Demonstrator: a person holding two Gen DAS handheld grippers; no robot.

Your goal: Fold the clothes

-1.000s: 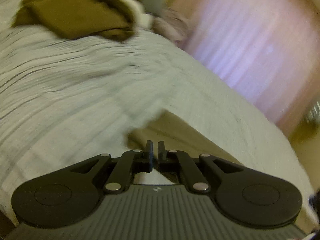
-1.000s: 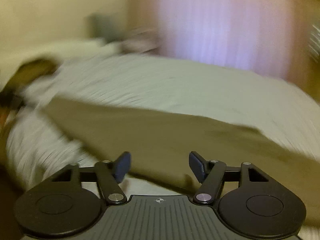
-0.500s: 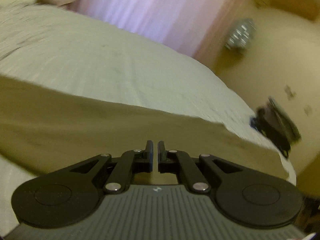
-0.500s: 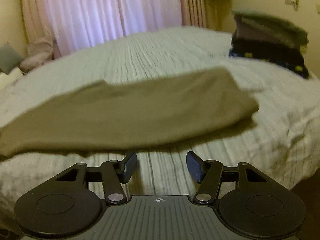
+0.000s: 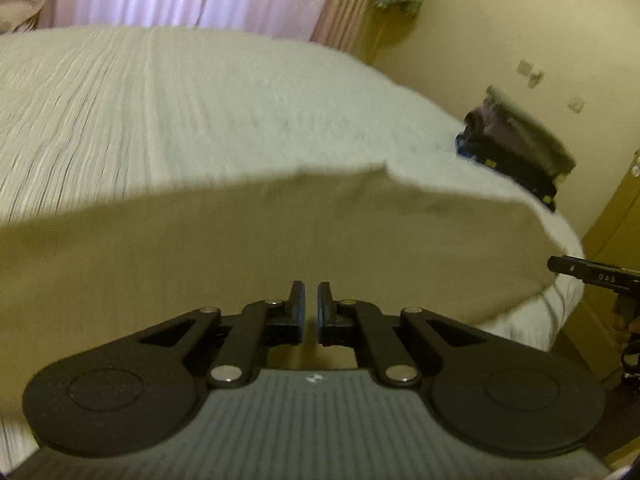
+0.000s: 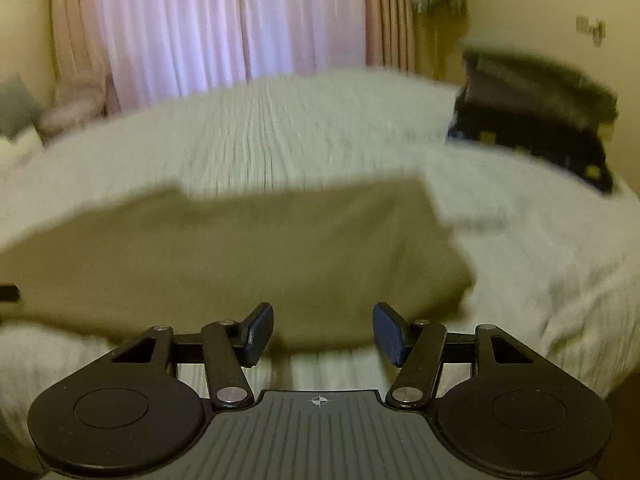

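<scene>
A folded olive-tan garment point(image 5: 260, 240) lies across the near part of a white ribbed bedspread point(image 5: 180, 112). My left gripper point(image 5: 311, 300) is shut on the near edge of the garment. In the right wrist view the same garment point(image 6: 248, 256) lies flat on the bedspread point(image 6: 304, 132). My right gripper point(image 6: 323, 332) is open and empty, its fingertips at the garment's near edge. A tip of the right gripper point(image 5: 592, 274) shows at the right edge of the left wrist view.
A stack of folded dark clothes point(image 6: 536, 112) sits at the bed's far right corner; it also shows in the left wrist view point(image 5: 516, 148). Pink curtains point(image 6: 224, 24) hang behind the bed. Pillows point(image 6: 24, 120) lie at the far left.
Both views swung right along the bed, away from the brown clothes pile. The garment came down flat on the bedspread. The left gripper stayed shut, the right stayed open.
</scene>
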